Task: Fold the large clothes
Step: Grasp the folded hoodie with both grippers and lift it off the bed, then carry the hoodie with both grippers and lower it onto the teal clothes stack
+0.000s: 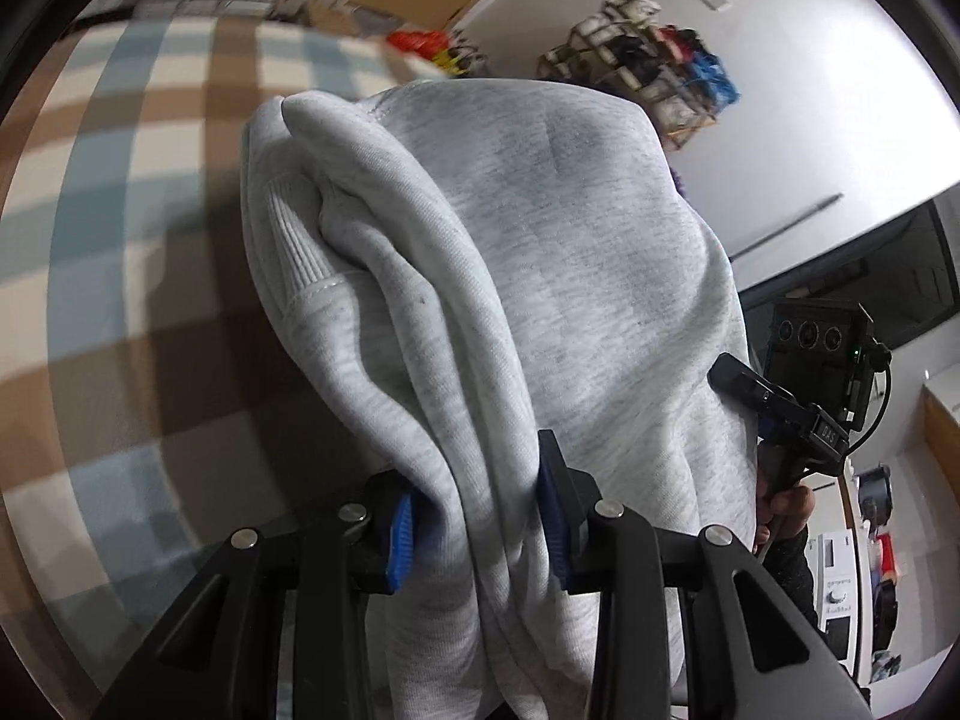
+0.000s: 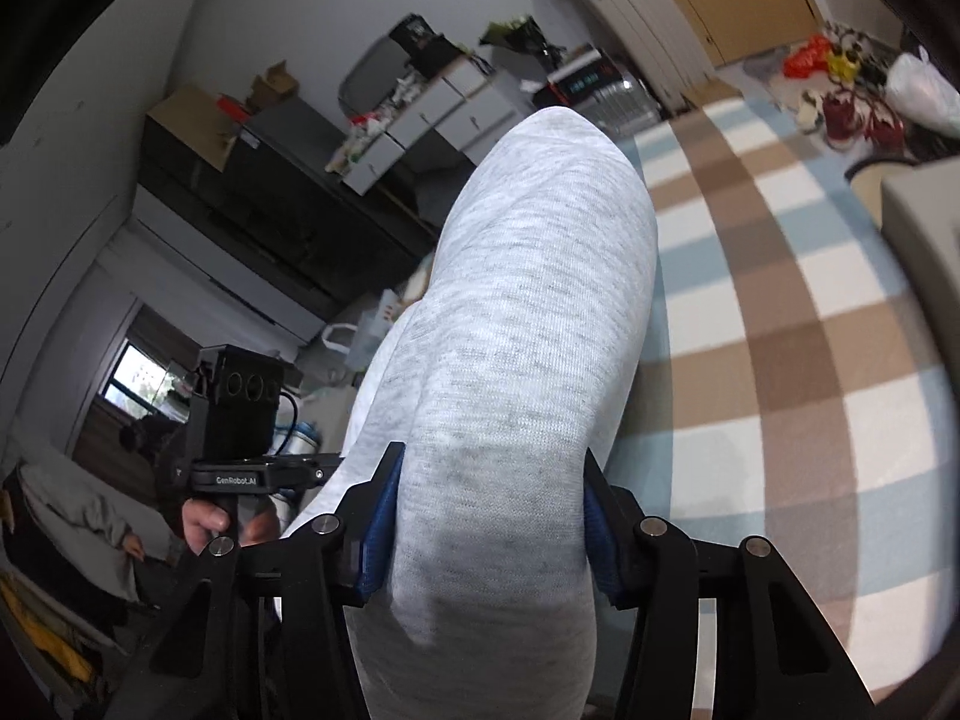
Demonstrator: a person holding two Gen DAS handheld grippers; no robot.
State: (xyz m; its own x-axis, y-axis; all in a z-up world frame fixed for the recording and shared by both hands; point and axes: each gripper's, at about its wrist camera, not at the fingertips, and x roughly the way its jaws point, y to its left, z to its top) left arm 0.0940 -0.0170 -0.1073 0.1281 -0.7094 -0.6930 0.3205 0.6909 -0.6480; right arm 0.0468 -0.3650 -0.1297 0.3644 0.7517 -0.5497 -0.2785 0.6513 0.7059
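A checked cloth (image 1: 120,192) in blue, brown and cream squares covers the wide flat surface under both hands; it fills the left of the left wrist view and the right of the right wrist view (image 2: 780,330).

Above it hangs the grey sweatshirt (image 1: 540,252), lifted clear of the cloth as far as either view shows. It is bunched into thick folds, and a ribbed cuff (image 1: 294,246) shows on its left edge in the left wrist view. In the right wrist view the same garment (image 2: 528,312) rises as a broad smooth hump straight ahead of the camera.

The left gripper (image 1: 477,516) is clamped on a gathered fold of the sweatshirt, with its blue pads (image 1: 401,540) pressing the fabric from both sides at a narrow gap. The right gripper (image 2: 486,516) grips a much thicker roll of the same fabric, so its jaws stand wider, and its blue pads (image 2: 375,534) are sunk against the cloth.

Each camera also catches the other tool beside the garment: the right gripper at the right edge of the left wrist view (image 1: 816,372), and the left gripper at the left of the right wrist view (image 2: 240,420), each with a hand (image 2: 207,525) on its handle.

Behind, cluttered shelves (image 1: 648,66) stand against a white wall, their contents too blurred to name.
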